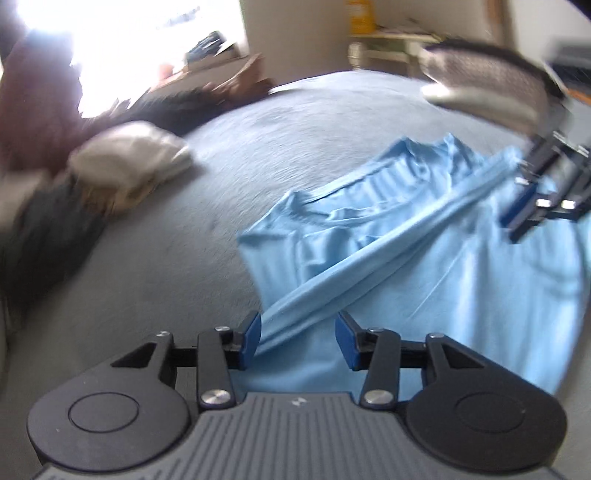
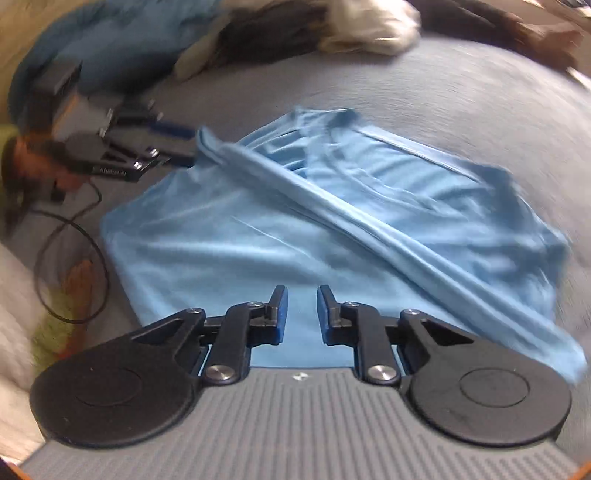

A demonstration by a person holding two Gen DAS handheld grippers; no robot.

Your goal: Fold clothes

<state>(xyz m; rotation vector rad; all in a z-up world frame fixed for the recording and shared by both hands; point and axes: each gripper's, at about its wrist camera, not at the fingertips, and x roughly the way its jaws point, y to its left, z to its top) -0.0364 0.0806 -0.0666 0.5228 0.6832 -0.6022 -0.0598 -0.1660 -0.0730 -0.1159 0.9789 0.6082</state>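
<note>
Light blue shirt (image 2: 229,236) lying mid-bed, one edge pulled into a long ridge

Left gripper (image 1: 298,338), jaws wide apart, has that ridge running loose between them; right gripper (image 2: 302,314) hangs half open and empty over the hem. Probably they're lining up a fold. Other clothes (image 1: 129,162) pile along the bed's (image 1: 295,122) far edge.

- A big grey-blue bed cover (image 1: 332,122) spreads out ahead of both tongs.
- A very bright window (image 1: 147,44) glows far ahead and left of the left tongs.
- A pale wall (image 1: 295,29) stands beside it.
- A small light table (image 1: 391,44) sits far ahead, to the right.
</note>
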